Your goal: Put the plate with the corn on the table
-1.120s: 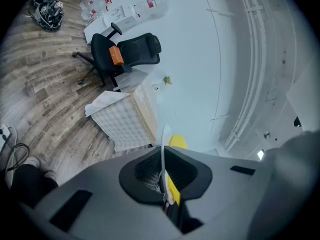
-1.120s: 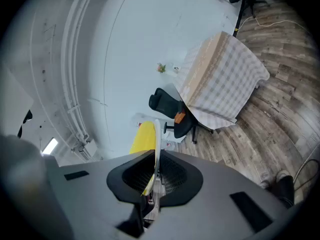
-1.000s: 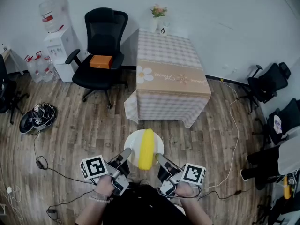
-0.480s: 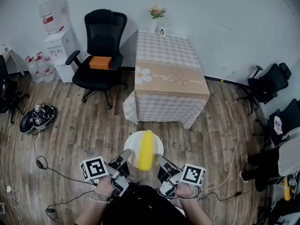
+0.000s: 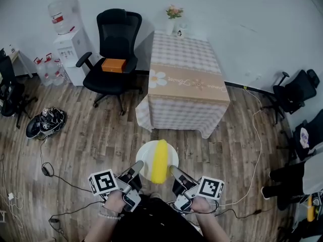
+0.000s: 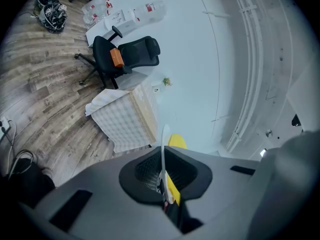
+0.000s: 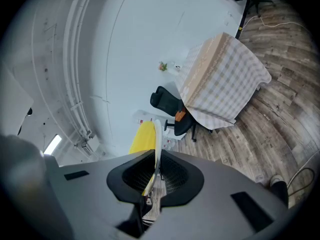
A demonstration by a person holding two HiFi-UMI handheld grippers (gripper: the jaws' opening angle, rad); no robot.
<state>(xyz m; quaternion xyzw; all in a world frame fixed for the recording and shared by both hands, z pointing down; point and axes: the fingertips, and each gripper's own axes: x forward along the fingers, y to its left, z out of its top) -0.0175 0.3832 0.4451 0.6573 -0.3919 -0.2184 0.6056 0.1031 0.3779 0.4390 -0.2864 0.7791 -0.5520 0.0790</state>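
Observation:
A white plate (image 5: 146, 157) with a yellow corn cob (image 5: 160, 161) on it is held level above the wooden floor, in front of the table (image 5: 186, 84). My left gripper (image 5: 137, 167) is shut on the plate's left rim and my right gripper (image 5: 173, 170) is shut on its right rim. In the left gripper view the plate's edge (image 6: 164, 154) runs between the jaws with the corn (image 6: 177, 142) behind it. In the right gripper view the plate rim (image 7: 157, 144) and corn (image 7: 142, 137) sit between the jaws. The table carries a checked cloth and stands a short way ahead.
A black office chair (image 5: 115, 44) with an orange box (image 5: 113, 64) stands left of the table. A small flower vase (image 5: 174, 13) sits at the table's far end. A water dispenser (image 5: 68, 39) is at the back left. Shoes (image 5: 46, 122) and cables (image 5: 252, 135) lie on the floor.
The plate with the corn, held in both grippers, has moved a little forward toward the table. The view has shifted slightly with the step.

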